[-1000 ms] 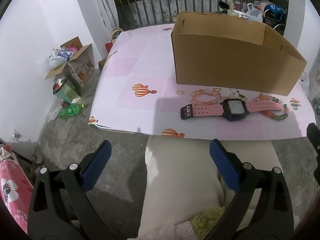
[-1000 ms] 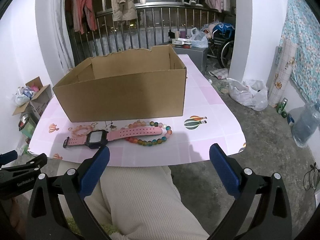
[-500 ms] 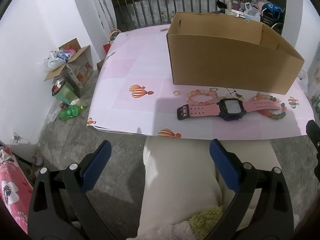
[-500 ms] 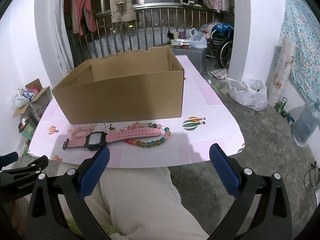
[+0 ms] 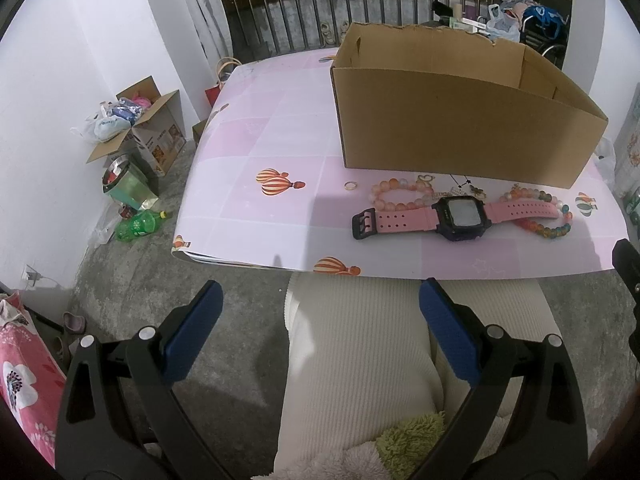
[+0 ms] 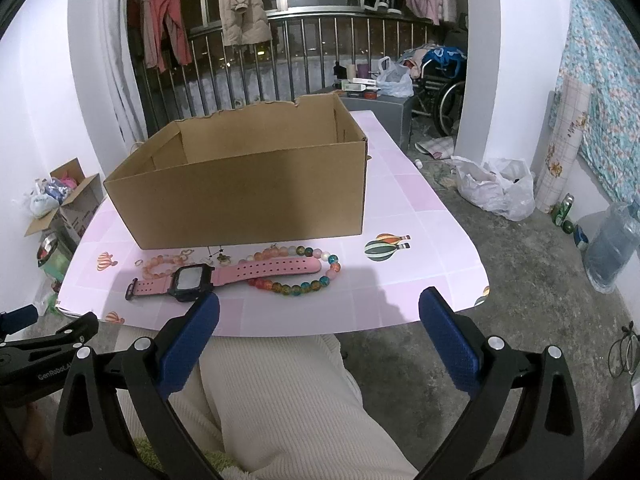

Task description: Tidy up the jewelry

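A pink-strapped watch with a black face (image 5: 460, 216) (image 6: 192, 278) lies on the pink table in front of an open cardboard box (image 5: 456, 120) (image 6: 248, 192). Behind the watch lie a peach bead bracelet (image 5: 394, 194) (image 6: 160, 266), a multicolour bead bracelet (image 5: 554, 224) (image 6: 304, 278), a small ring (image 5: 350, 186) and small charms (image 5: 466, 190). My left gripper (image 5: 320, 338) hangs open over a person's lap, short of the table edge. My right gripper (image 6: 320, 338) is open too, just below the table's near edge, holding nothing.
The table (image 5: 264, 148) wears a pink balloon-print cover. On the floor to the left are a carton of bags (image 5: 136, 120), a bucket and a green bottle (image 5: 138, 224). To the right are plastic bags (image 6: 496, 188), a water jug (image 6: 612, 248) and a wheelchair (image 6: 444, 84).
Both grippers have crept a little toward the table and box; the jewelry looks slightly nearer. Jaws stayed open and nothing on the table moved.
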